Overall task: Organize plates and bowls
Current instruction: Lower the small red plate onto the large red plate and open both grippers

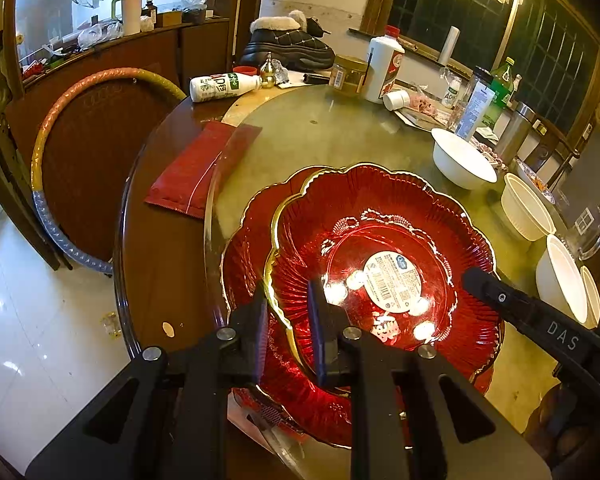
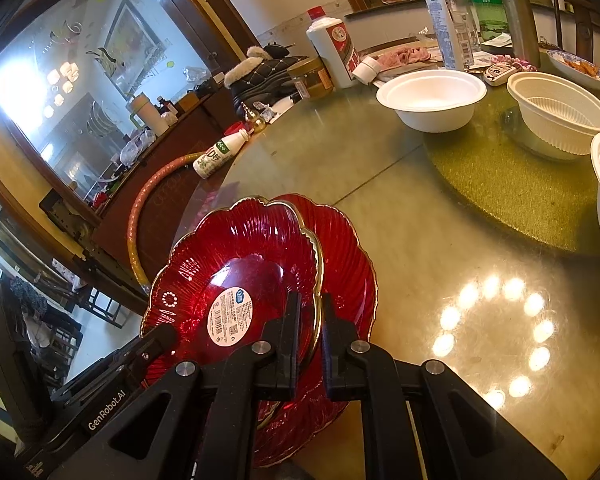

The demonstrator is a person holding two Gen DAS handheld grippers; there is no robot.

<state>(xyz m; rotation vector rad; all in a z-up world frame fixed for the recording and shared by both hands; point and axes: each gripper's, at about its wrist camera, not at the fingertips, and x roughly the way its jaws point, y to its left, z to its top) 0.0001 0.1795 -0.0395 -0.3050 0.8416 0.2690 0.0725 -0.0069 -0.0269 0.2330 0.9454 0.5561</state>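
Plates first: two red glass plates with wavy gold rims and fine ribs lie near the edge of the round table. The top red plate sits on the bottom red plate, slid a bit off it, and has a round white sticker in its shiny middle. The left gripper pinches the top plate's rim at 9 o'clock, one black finger inside and one outside. The right gripper pinches the same rim at 3 o'clock. Both grips are tight on the thin glass edge. Past the plates, toward 1 o'clock in the left wrist view, stands a smooth white paper bowl. A ribbed white plastic bowl stands on the green glass turntable. A white milk bottle lies on its side at 11 o'clock.
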